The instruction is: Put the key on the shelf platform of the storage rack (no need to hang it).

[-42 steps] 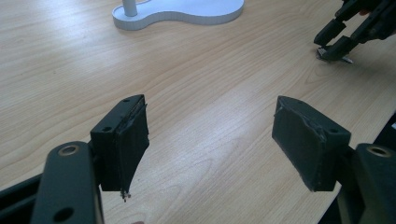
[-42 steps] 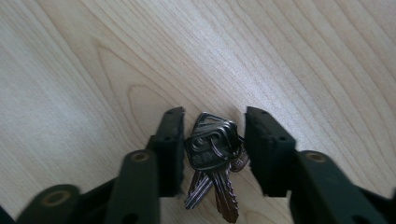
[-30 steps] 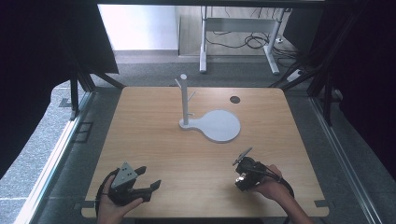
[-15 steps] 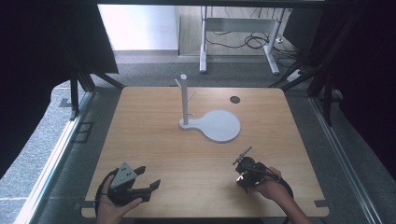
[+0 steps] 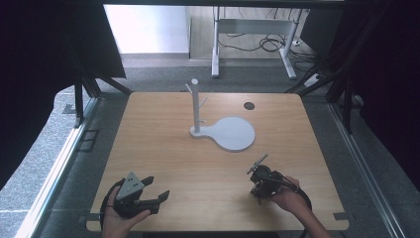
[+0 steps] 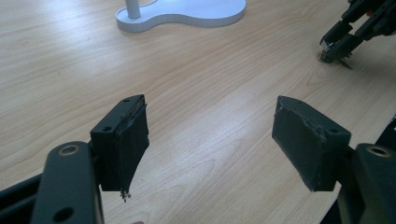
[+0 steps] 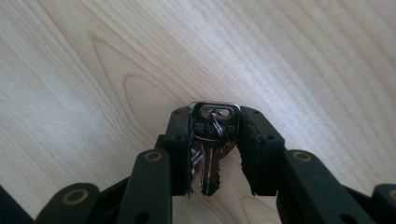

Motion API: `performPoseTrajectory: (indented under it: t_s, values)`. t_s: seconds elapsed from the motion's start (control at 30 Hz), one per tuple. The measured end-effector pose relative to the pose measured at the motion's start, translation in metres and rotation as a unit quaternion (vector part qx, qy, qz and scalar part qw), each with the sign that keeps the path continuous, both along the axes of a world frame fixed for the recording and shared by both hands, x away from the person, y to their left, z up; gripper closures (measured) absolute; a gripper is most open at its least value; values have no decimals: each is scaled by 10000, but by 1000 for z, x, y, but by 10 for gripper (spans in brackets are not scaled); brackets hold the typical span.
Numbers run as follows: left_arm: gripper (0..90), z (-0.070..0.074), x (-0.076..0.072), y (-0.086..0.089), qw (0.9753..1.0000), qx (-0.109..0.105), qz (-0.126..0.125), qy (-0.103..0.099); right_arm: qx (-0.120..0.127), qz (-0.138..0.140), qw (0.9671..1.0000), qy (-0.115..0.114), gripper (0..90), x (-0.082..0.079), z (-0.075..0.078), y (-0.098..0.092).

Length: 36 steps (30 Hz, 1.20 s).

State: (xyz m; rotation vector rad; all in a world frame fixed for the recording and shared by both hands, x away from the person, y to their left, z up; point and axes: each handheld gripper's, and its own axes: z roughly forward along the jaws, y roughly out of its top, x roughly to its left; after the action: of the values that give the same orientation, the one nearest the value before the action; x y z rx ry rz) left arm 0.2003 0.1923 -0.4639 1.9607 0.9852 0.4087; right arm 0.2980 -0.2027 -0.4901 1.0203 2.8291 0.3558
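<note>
One key point(image 7: 212, 140), silver metal, clamped between the jaws of the right gripper point(image 7: 214, 140) near the tabletop's point(image 5: 163, 148) front right edge; a twisted wire loop runs through its bow. Judged light, stiff, thin and slippery: best held flat across the bow. Left gripper point(image 6: 210, 140): jaws spread wide, empty, front left. White hook stand point(image 5: 218, 130): centre, toward the far edge. Surface: smooth pale wood. Beyond: grey floor, cables.

The left gripper point(image 5: 154, 196) sits low at the near left of the tabletop point(image 5: 163, 148), held in the left hand point(image 5: 119, 218), its jaws spread wide with nothing between them. The right gripper point(image 5: 257, 188), in the right hand point(image 5: 289, 201) at the near right, points down at the wood, jaws clamped on a key point(image 7: 212, 140).
</note>
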Motion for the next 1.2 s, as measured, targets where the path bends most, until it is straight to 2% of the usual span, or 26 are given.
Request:
performPoseTrajectory:
  t_s: [0.23, 0.6, 1.2]
  values:
    - [272, 1, 0, 1, 10000, -16, 16, -12, 43, 35, 9999, -156, 662, 0, 14, -1]
    - [272, 1, -1, 1, 10000, -26, 24, -8, 118, -4, 9989, -447, 663, 5, 44, -5]
    - [272, 2, -1, 1, 10000, -11, 8, -12, 189, -64, 9982, -570, 663, 19, 64, -2]
